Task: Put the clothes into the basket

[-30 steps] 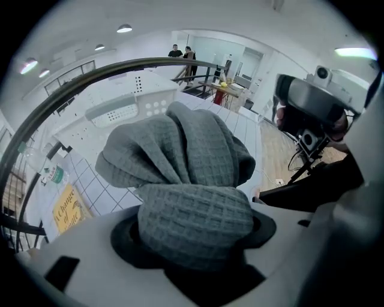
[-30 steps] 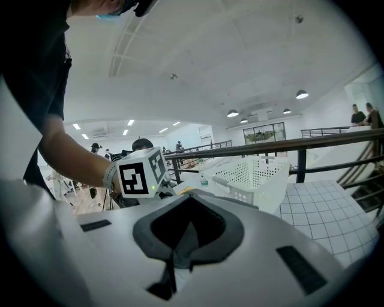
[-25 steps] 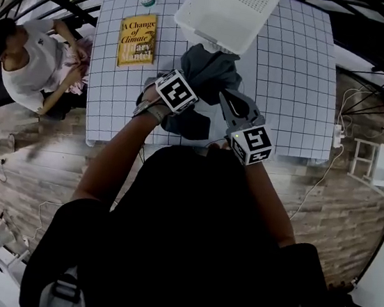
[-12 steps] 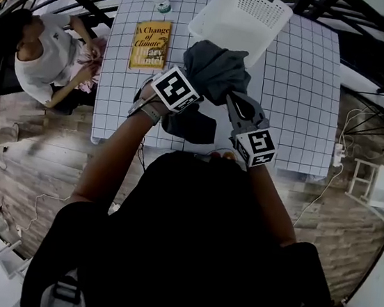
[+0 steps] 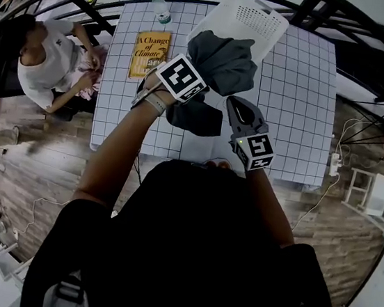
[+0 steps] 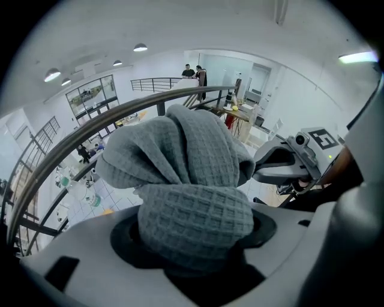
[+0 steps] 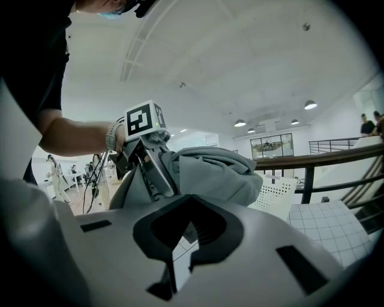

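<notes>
The grey waffle-knit garment (image 5: pixel 221 62) hangs bunched above the far half of the bench (image 5: pixel 288 113), its upper mass just in front of the white perforated basket (image 5: pixel 255 17) and overlapping the near rim from the head view, so it is not yet inside. The left gripper (image 5: pixel 199 90) has its jaws clenched on a thick wad of the fabric; the left gripper view shows the weave filling the space between them, with folds billowing out above. A darker fold trails below the bunch toward the bench, and whether its end touches the surface cannot be told. The right gripper (image 5: pixel 240 108) sits just beside the cloth on the near side, and its jaws seem drawn together on nothing, only a sliver of gridded bench showing through them. A yellow book (image 5: pixel 151 53) lies left of the basket, well apart from the cloth, and a seated person (image 5: pixel 43 59) is off the bench's left edge. The main risk from here is the trailing fold: carried forward too low, it would likely snag the basket's near rim and push or tip the light basket, which stands close to the bench's far edge. The grasp also holds a bulky wad, not a flat layer, so fabric could slide out early and drape over the rim instead of dropping in
</notes>
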`<state>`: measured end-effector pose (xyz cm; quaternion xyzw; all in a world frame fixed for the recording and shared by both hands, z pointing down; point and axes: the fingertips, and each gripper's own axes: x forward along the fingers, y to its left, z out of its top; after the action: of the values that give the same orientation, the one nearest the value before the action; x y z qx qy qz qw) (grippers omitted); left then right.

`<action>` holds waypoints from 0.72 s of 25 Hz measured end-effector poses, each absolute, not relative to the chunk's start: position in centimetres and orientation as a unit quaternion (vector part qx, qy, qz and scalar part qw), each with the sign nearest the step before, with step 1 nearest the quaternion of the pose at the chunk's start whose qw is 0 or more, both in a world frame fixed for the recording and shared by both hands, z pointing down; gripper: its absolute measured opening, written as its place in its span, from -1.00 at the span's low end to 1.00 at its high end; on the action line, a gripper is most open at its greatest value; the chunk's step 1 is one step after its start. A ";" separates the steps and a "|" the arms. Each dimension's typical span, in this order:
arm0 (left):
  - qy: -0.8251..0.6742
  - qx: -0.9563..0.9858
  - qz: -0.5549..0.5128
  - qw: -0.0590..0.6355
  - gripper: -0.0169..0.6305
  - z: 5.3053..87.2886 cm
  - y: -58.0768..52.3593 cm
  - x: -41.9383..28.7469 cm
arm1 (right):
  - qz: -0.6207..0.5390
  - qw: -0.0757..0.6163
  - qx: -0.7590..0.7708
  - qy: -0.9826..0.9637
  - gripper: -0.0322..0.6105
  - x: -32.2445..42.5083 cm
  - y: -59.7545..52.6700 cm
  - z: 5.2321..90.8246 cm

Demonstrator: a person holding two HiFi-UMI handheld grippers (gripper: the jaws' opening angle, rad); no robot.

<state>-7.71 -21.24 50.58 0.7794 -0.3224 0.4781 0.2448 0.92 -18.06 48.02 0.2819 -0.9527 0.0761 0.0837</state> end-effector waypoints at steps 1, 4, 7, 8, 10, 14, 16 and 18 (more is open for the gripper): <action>-0.324 0.780 0.476 0.244 0.04 50.3 -21.8 -7.6 | 0.076 0.084 0.283 -0.953 -0.85 1.0 -18.3 47.9; -0.331 0.782 0.471 0.237 0.04 49.2 -23.5 -7.3 | 0.076 0.084 0.285 -0.952 -0.85 1.5 -18.9 47.7; -0.340 0.785 0.466 0.228 0.04 48.2 -25.5 -7.0 | 0.077 0.084 0.289 -0.951 -0.85 1.9 -19.5 47.7; -0.341 0.785 0.464 0.227 0.04 48.0 -26.2 -6.9 | 0.078 0.084 0.290 -0.950 -0.85 2.0 -19.8 47.7; -0.342 0.787 0.462 0.224 0.04 47.5 -27.5 -6.7 | 0.078 0.085 0.294 -0.949 -0.85 2.3 -20.3 47.6; -0.345 0.789 0.461 0.216 0.04 46.6 -30.1 -6.1 | 0.078 0.084 0.299 -0.947 -0.85 2.6 -21.2 47.4; -0.347 0.790 0.460 0.212 0.04 46.1 -31.4 -5.9 | 0.077 0.082 0.300 -0.947 -0.85 2.7 -21.7 47.3; -0.350 0.790 0.460 0.206 0.04 45.6 -32.9 -5.7 | 0.077 0.080 0.302 -0.947 -0.85 2.9 -22.3 47.1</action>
<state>-5.70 -32.90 45.57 0.7899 -0.3495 0.4598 0.2064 2.89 -22.29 47.11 0.3017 -0.9469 0.0774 0.0802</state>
